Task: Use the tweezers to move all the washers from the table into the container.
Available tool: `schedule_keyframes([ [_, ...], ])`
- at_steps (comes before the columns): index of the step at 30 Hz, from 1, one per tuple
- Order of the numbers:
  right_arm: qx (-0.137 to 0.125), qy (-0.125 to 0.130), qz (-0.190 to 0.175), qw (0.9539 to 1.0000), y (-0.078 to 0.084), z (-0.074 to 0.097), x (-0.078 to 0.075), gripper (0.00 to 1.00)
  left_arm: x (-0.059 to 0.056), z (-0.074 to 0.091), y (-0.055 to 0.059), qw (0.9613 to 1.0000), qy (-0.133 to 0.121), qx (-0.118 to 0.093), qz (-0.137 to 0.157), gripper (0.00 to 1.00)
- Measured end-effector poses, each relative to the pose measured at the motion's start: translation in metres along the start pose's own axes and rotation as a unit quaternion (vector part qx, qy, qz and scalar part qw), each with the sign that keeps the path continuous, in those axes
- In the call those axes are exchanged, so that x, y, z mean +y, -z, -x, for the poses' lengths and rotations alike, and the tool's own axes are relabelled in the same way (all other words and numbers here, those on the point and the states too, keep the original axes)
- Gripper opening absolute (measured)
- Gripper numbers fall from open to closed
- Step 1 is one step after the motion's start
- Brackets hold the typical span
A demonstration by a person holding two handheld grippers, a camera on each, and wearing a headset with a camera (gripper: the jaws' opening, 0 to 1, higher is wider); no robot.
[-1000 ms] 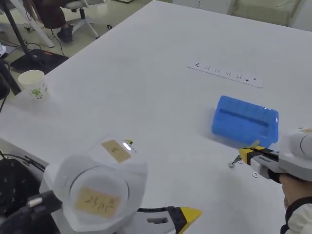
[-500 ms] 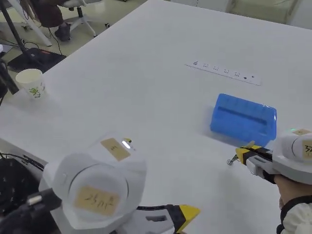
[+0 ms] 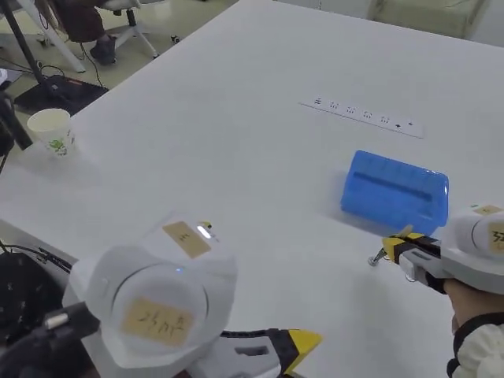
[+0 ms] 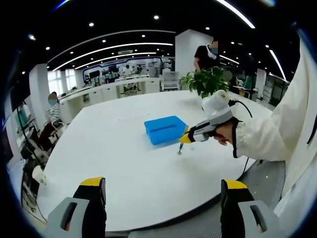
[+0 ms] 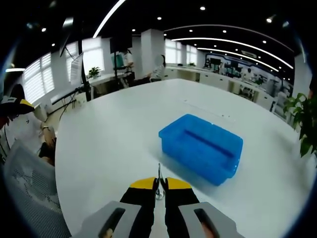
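Scanning head view left to right: paper cup [image 3: 52,132] at 9 o'clock, near the table [image 3: 236,157] edge. Left gripper [image 4: 162,184] at 7 o'clock, jaws wide apart. Power strip [image 3: 362,116] at 1 o'clock. Blue container [image 3: 395,193] at 3 o'clock, open side up. Right gripper [image 5: 159,182] at 4 o'clock, jaws clamped on the tweezers [image 5: 158,172]. Tweezer tips angle down toward 1 washer [image 3: 373,261] on the table, near the container's 7 o'clock corner. Can't tell if the tips touch it.

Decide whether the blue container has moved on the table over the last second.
No. The blue container sits the same way below the white power strip; only the camera shifted.
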State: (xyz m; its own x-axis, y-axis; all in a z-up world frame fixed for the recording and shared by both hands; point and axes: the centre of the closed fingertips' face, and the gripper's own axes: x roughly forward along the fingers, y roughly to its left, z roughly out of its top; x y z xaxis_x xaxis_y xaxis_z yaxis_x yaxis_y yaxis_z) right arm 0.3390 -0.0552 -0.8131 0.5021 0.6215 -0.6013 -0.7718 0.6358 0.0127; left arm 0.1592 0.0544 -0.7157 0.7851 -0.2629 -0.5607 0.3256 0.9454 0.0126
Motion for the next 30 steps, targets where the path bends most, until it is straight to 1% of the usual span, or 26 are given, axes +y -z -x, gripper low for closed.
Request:
schedule_keyframes([
  [2, -0.004, -0.002, -0.005, 1.0, -0.001, 0.0, 0.0, 0.02, 0.001, 0.0, -0.001, 1.0, -0.001, -0.002, 0.001, 0.99],
  [6, 0.004, 0.0, -0.001, 1.0, 0.003, -0.001, -0.001, 0.02, 0.0, 0.0, 0.0, 1.0, 0.0, 0.0, 0.0, 0.99],
  [7, -0.002, 0.0, 0.0, 1.0, 0.002, -0.001, -0.001, 0.02, 0.0, 0.0, 0.0, 1.0, 0.001, 0.0, 0.0, 0.99],
  [9, 0.0, 0.0, -0.001, 1.0, 0.003, 0.0, 0.0, 0.02, 0.0, 0.0, 0.0, 1.0, 0.001, -0.001, 0.001, 0.99],
  [12, -0.007, -0.002, -0.002, 1.0, 0.004, 0.001, 0.002, 0.02, 0.0, -0.001, 0.0, 1.0, 0.002, -0.002, 0.002, 0.99],
  [14, -0.011, 0.002, -0.001, 0.9999, 0.004, 0.002, 0.001, 0.02, 0.0, -0.002, -0.001, 1.0, 0.003, -0.002, 0.002, 0.99],
  [16, -0.016, 0.005, -0.007, 0.9998, 0.006, 0.002, -0.004, 0.02, -0.001, -0.002, -0.001, 1.0, 0.004, -0.003, 0.002, 0.99],
  [21, -0.011, 0.003, -0.016, 0.9998, 0.006, 0.001, -0.007, 0.01, -0.001, -0.002, -0.001, 1.0, 0.005, -0.003, 0.001, 0.99],
  [23, -0.005, -0.001, -0.032, 0.9995, 0.005, 0.001, -0.007, 0.01, -0.001, -0.002, -0.001, 1.0, 0.005, -0.004, 0.001, 0.99],
  [26, 0.003, -0.003, -0.045, 0.999, 0.003, -0.001, -0.008, 0.01, -0.001, -0.001, -0.002, 1.0, 0.005, -0.005, 0.001, 0.99],
  [28, 0.008, -0.004, -0.051, 0.9986, 0.001, -0.001, -0.009, 0.01, 0.0, -0.001, -0.003, 1.0, 0.003, -0.006, 0.0, 0.99],
  [30, 0.008, -0.004, -0.053, 0.9986, 0.0, 0.0, -0.01, 0.01, 0.001, -0.001, -0.003, 1.0, 0.002, -0.006, 0.001, 0.99],
])
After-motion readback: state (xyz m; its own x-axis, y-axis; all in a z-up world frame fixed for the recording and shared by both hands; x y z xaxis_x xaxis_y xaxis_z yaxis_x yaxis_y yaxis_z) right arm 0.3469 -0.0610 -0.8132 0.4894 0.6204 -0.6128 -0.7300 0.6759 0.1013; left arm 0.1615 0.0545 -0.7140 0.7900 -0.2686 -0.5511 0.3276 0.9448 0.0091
